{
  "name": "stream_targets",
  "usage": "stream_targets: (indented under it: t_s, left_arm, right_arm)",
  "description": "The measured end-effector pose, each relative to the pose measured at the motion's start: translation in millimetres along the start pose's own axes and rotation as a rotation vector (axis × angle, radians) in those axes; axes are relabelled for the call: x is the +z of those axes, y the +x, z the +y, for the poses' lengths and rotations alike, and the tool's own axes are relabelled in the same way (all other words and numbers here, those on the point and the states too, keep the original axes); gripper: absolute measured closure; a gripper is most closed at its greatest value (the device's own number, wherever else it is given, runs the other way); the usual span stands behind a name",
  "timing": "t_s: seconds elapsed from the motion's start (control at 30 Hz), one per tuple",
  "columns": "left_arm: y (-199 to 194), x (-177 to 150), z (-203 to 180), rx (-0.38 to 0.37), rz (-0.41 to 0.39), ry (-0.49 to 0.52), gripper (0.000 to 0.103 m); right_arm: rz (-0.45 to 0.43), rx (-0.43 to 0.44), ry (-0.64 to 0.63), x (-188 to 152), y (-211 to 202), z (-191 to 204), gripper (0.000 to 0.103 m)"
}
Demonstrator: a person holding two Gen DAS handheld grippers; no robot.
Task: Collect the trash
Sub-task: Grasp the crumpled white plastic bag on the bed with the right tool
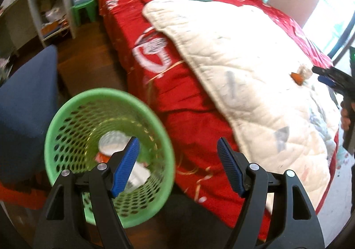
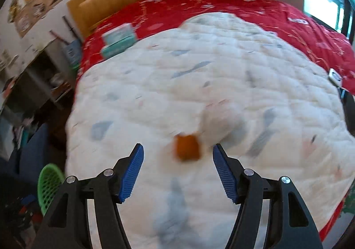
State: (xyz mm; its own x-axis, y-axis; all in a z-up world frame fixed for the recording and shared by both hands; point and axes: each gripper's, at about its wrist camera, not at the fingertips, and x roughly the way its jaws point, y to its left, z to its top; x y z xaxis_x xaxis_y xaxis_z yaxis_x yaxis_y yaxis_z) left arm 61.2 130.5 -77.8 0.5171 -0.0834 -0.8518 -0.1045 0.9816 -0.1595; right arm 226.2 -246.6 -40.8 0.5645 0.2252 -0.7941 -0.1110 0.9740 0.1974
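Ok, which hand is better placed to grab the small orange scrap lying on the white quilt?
The right. The right gripper points at the small orange scrap on the white quilt, jaws open and empty either side of it. The left gripper, also open, is over by the green mesh basket.

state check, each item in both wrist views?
left gripper: open, empty, over the bin
right gripper: open, empty, aimed at the orange scrap
bin: upright on floor beside bed, some trash inside
orange scrap: loose on quilt
white wad: on quilt, beside the scrap
quilt: spread on bed
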Motion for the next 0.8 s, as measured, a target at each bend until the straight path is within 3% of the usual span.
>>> stream_targets:
  t_s: [0.17, 0.47, 0.7, 0.8]
  left_arm:
    - [9, 21, -33, -0.028, -0.001, 0.054, 0.031]
    - [29, 60, -95, -0.06, 0.006, 0.155, 0.031]
    - [50, 84, -138, -0.102, 0.018, 0.199, 0.031]
    - [60, 93, -162, -0.123, 0.016, 0.238, 0.031]
  right_arm:
    - [0.028, -0.024, 0.036, 23, 28, -29, 0.04]
    - [0.083, -0.046, 0.06, 36, 69, -50, 0.04]
    - [0.078, -0.028, 0.057, 36, 74, -62, 0.054]
    - [0.053, -0.019, 0.043, 34, 62, -65, 0.054]
